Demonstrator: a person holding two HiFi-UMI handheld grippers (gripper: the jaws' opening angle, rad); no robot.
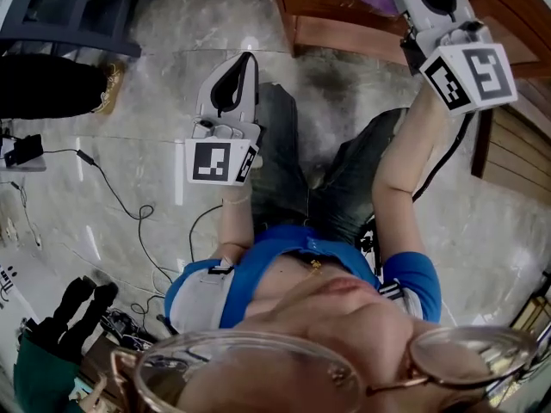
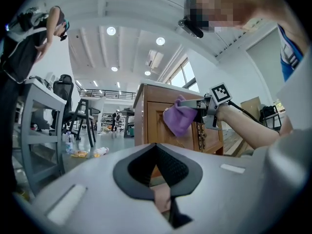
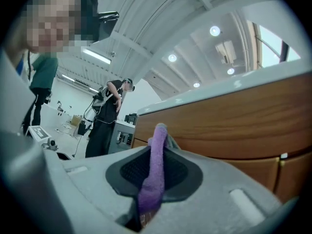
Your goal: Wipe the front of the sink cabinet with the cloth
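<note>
The purple cloth (image 3: 152, 179) is pinched between the jaws of my right gripper (image 3: 158, 152), which are clenched on it, a fold standing up out of the pads and the rest hanging loose beyond the tips. It is held high at the front of the wooden sink cabinet (image 3: 229, 121), near the top edge of the door panel and just under the pale counter (image 3: 209, 94). From the left gripper view the cloth looks laid against the wood, though I cannot tell for sure that it touches. My left gripper (image 2: 156, 152) has its jaws pressed together with nothing between them; it hangs low over my lap, well apart from the cabinet and pointed toward it. The grey marble floor (image 1: 164, 101) lies below, with black cables (image 1: 120, 196) trailing over it on my left. Further off a person in black (image 3: 105, 126) stands by a desk, and an office chair (image 2: 66, 96) sits at a table
</note>
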